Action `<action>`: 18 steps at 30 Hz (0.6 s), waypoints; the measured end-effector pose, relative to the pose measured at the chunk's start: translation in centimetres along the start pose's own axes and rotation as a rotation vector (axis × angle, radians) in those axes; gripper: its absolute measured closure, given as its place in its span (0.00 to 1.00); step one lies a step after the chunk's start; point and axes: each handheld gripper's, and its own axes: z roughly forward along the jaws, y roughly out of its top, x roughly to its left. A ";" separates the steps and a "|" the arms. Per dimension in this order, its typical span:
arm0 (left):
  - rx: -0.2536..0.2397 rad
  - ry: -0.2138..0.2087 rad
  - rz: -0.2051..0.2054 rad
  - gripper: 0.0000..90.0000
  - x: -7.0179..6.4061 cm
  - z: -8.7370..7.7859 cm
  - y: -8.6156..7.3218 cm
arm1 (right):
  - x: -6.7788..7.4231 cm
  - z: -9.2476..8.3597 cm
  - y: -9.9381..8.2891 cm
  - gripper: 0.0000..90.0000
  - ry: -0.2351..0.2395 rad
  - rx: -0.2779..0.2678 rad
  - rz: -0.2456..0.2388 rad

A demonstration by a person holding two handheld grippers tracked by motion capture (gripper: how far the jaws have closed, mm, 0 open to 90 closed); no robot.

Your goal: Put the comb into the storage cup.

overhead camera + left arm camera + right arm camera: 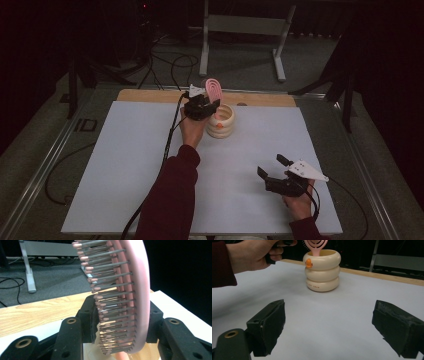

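A pink hairbrush (214,89) stands upright with its handle down in a cream ringed cup (221,121) at the back middle of the white mat. My left gripper (210,100) is at the brush head. In the left gripper view one pad (91,322) lies against the bristle tips and the other against the smooth back of the hairbrush (140,290). My right gripper (272,166) rests open near the front right of the mat, nothing between its jaws. In the right gripper view, the right gripper (332,325) faces the cup (322,272) and hairbrush (315,246) from a distance.
The white mat (125,165) covers most of the table, with a wooden strip (150,95) along the back edge. A grey metal stand (240,30) and cables (170,62) lie on the floor beyond. The left gripper's cable (167,145) runs down the mat beside the sleeve.
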 end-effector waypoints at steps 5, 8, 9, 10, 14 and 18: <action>0.012 -0.001 -0.003 0.58 0.1 0.1 -0.1 | 0.0 0.0 0.0 0.13 0.001 0.001 -0.001; 0.018 0.005 -0.011 0.55 0.2 0.2 -0.2 | 0.0 0.0 0.0 0.13 0.001 0.001 -0.001; 0.018 0.006 -0.014 0.54 0.2 0.2 -0.2 | 0.0 0.0 0.0 0.13 0.001 0.000 -0.002; 0.019 0.006 -0.015 0.53 0.3 0.2 -0.2 | 0.0 0.0 0.0 0.13 0.001 0.001 -0.001; 0.023 0.006 -0.011 0.52 0.3 0.1 -0.3 | 0.0 0.0 0.0 0.13 0.001 0.001 -0.002; 0.026 0.006 -0.014 0.49 0.3 0.1 -0.4 | 0.0 0.0 0.0 0.13 0.003 0.000 -0.002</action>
